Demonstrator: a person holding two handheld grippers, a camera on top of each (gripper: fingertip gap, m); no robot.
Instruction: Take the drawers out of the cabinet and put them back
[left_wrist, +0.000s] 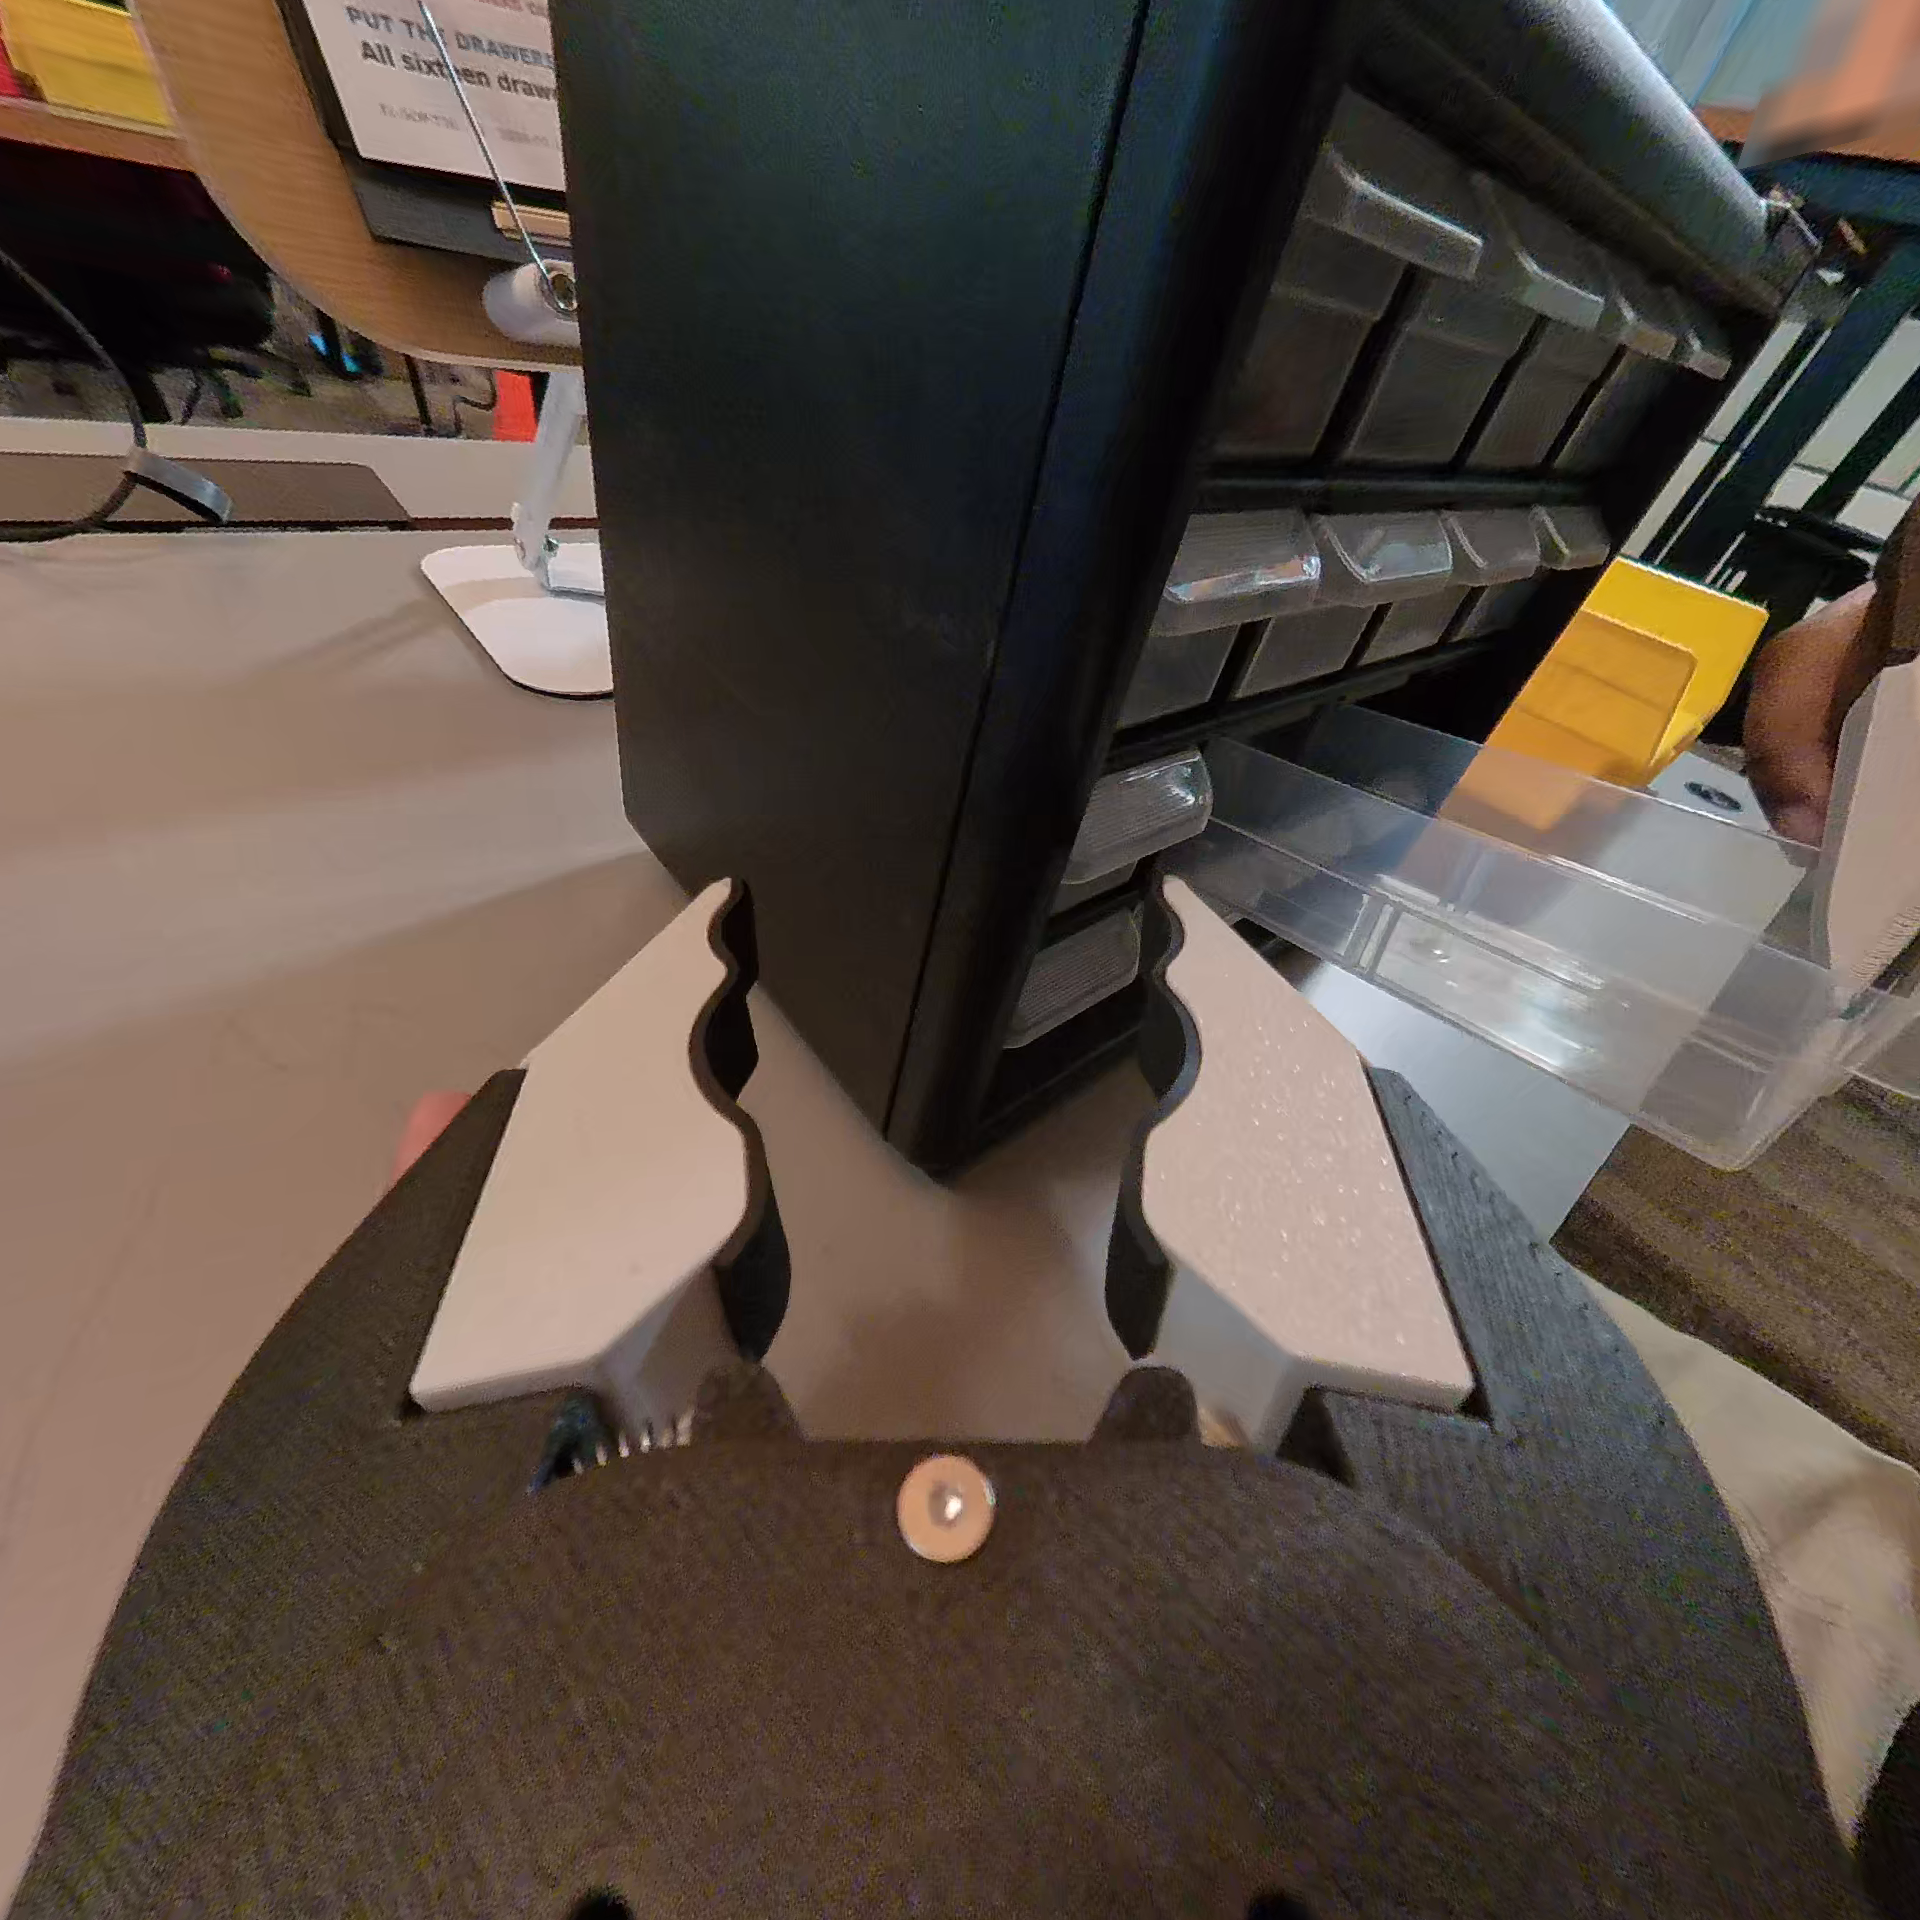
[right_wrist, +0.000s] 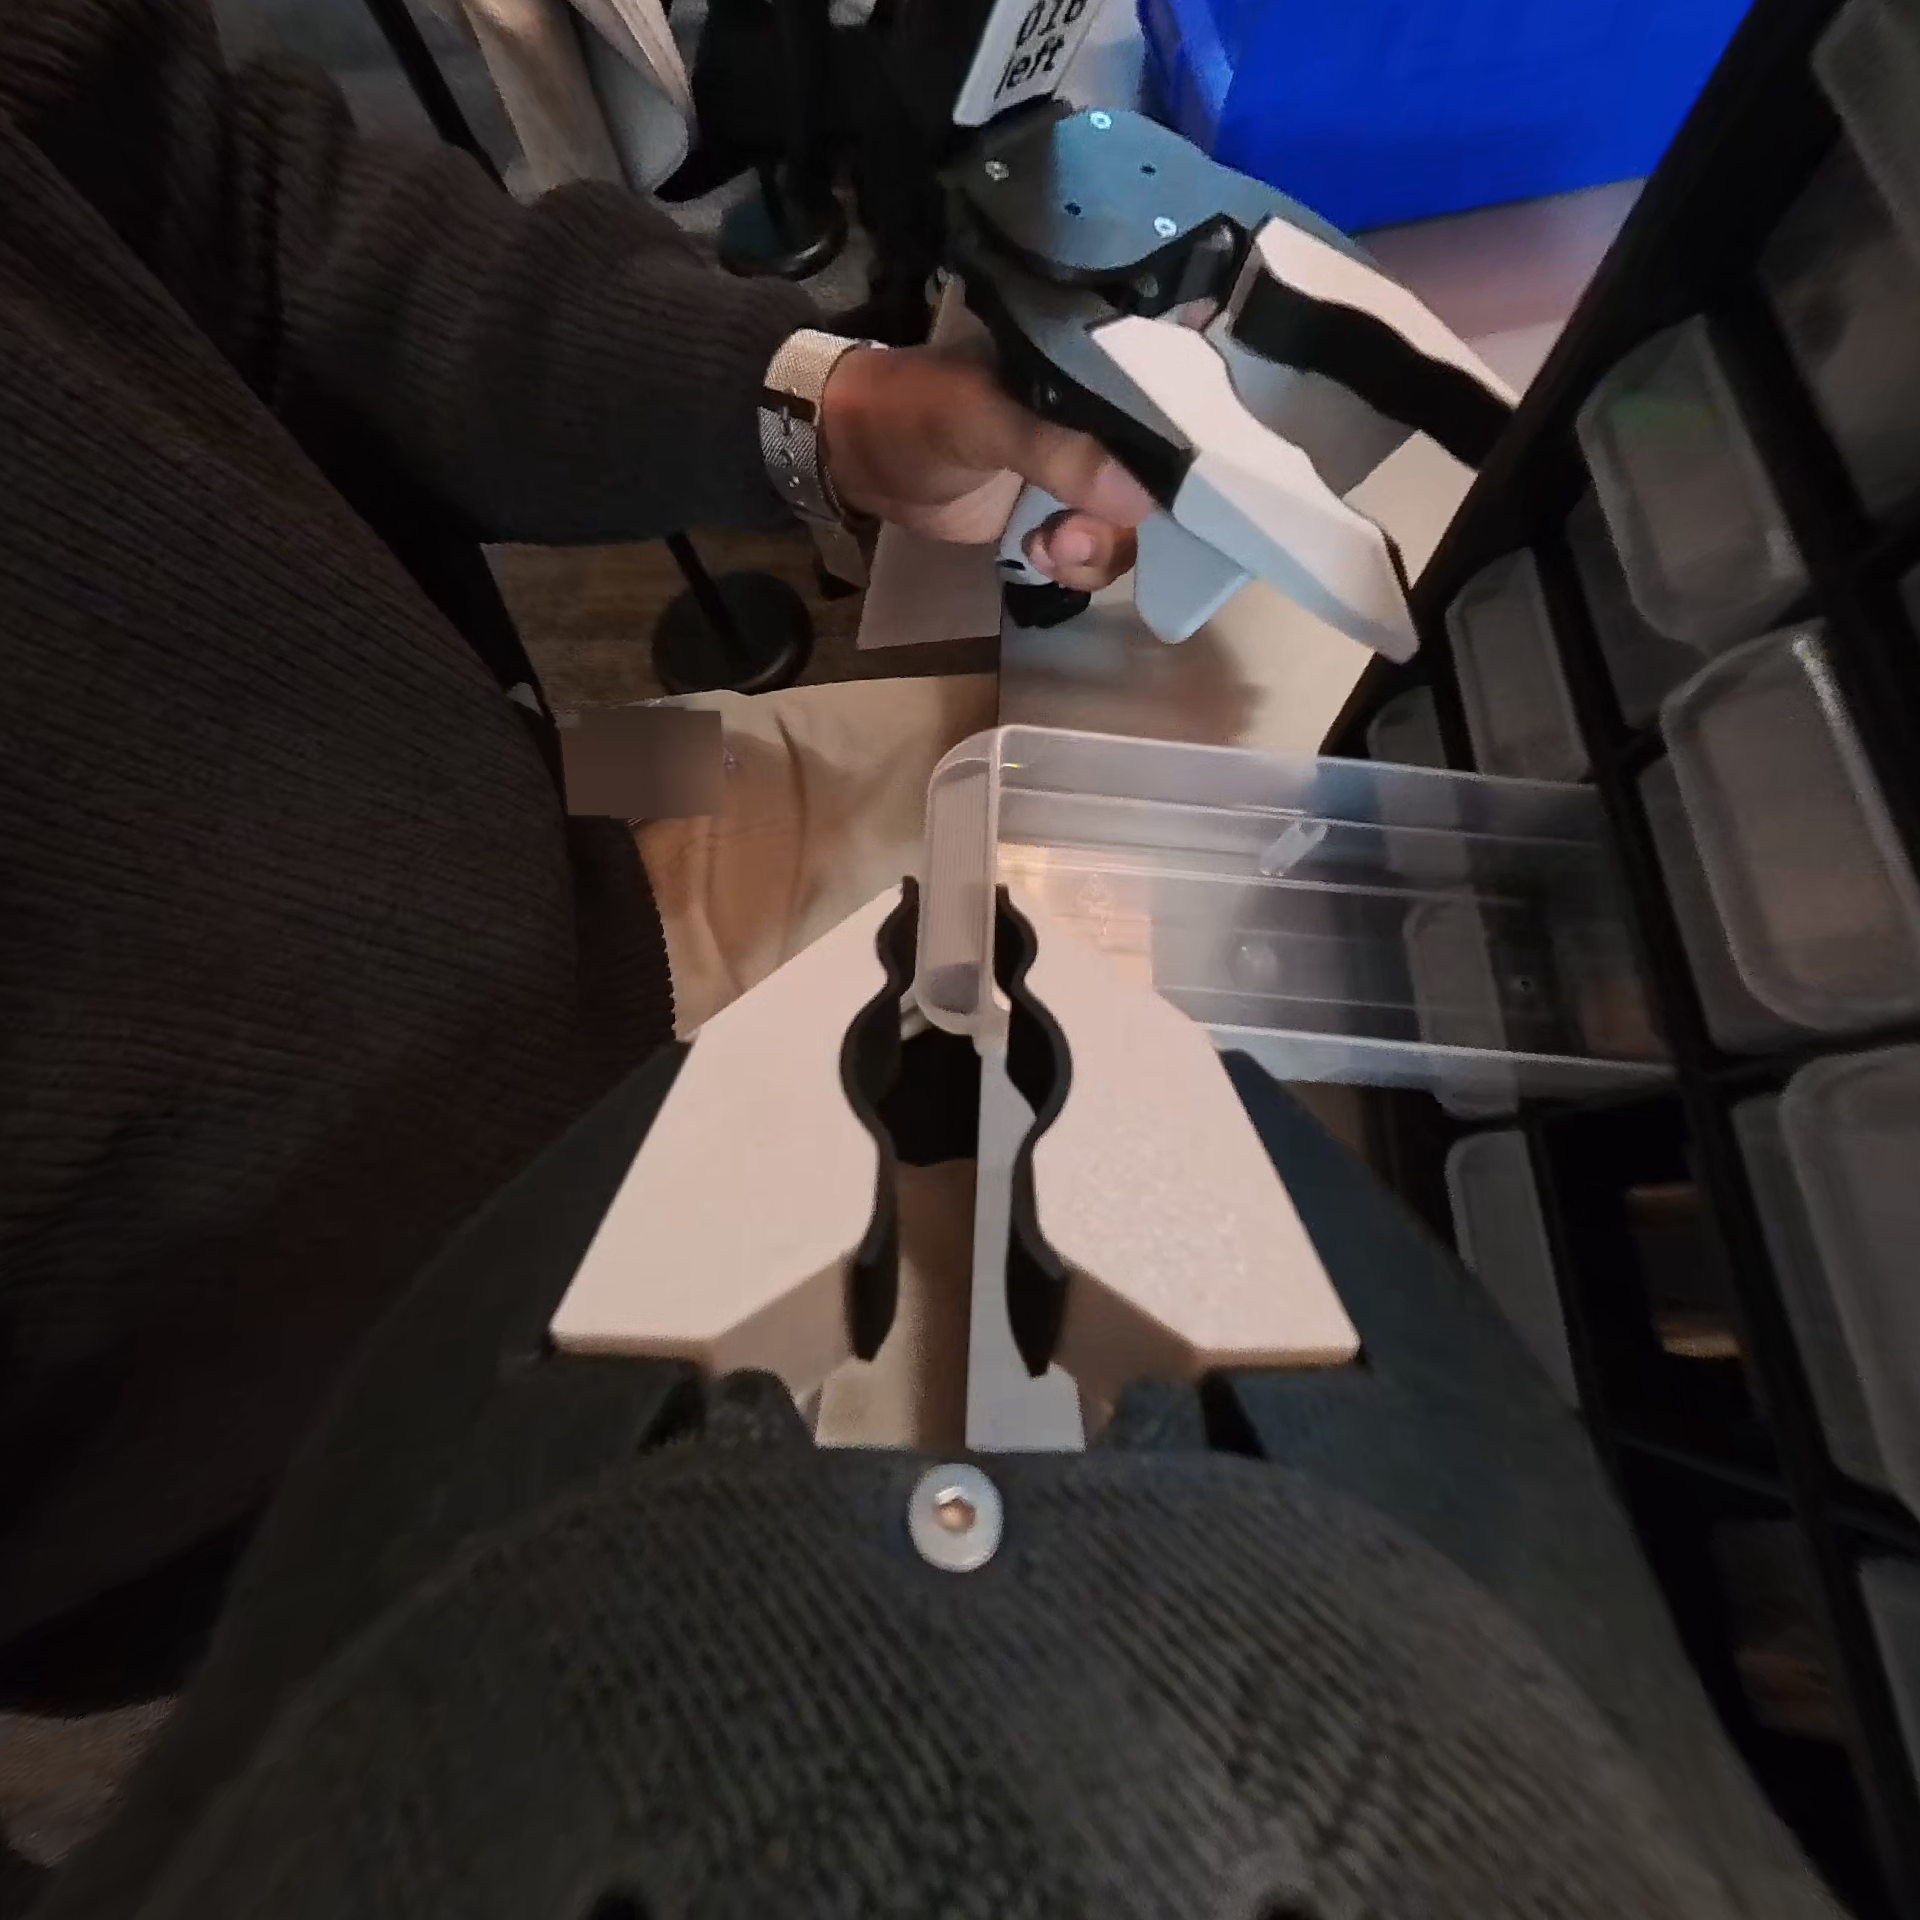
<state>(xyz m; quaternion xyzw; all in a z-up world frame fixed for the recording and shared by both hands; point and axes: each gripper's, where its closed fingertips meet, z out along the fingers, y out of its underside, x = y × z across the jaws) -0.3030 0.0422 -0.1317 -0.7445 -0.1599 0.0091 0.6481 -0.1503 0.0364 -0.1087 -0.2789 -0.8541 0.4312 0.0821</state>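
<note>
A black cabinet (left_wrist: 831, 520) with several clear drawers stands on the table; it also fills the right edge of the right wrist view (right_wrist: 1704, 1060). My left gripper (left_wrist: 945, 914) is open, its fingers either side of the cabinet's lower front corner, holding nothing. One clear drawer (left_wrist: 1538, 935) is pulled far out of a lower row. In the right wrist view my right gripper (right_wrist: 954, 935) is shut on the handle of that drawer (right_wrist: 1299, 914). The left gripper (right_wrist: 1299, 499) shows farther off there, held by a hand.
A white stand base (left_wrist: 530, 623) and a sign board (left_wrist: 447, 114) are behind the cabinet on the left. A yellow bin (left_wrist: 1621, 686) sits beyond the drawer. The table edge (right_wrist: 987, 665) runs near the person's lap. A blue bin (right_wrist: 1455, 104) is at the back.
</note>
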